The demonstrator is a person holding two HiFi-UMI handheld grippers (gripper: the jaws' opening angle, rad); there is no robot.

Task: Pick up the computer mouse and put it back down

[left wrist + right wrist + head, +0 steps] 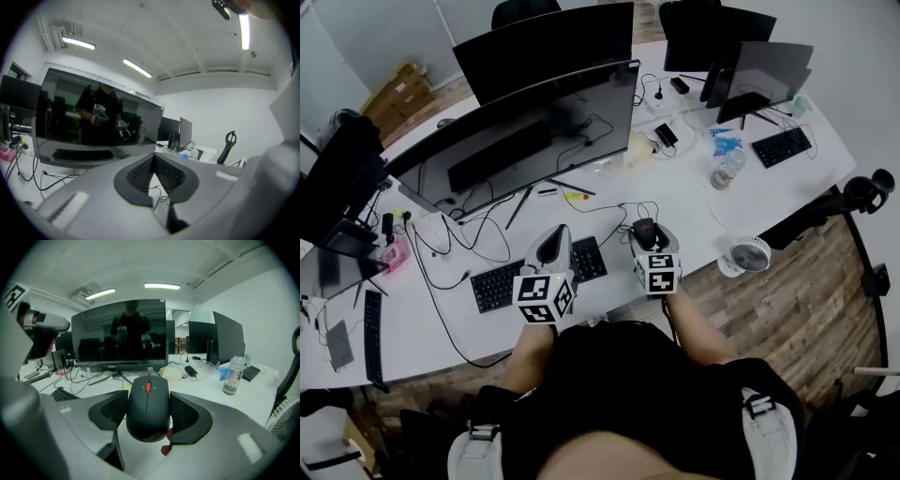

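Computer mouse: black, red wheel, clamped by its sides in the right gripper, centre of the head view, right of the keyboard; whether its underside meets the desk is hidden. Left gripper: jaws closed tip to tip, empty, covering part of the keyboard

We see a black computer mouse with a red scroll wheel, between the dark, ribbed jaws of the pale grey right gripper. The left gripper is the same grey. Each one's cube bears black-and-white squares. The bench is white, the keyboard black, and the floor brown planks.
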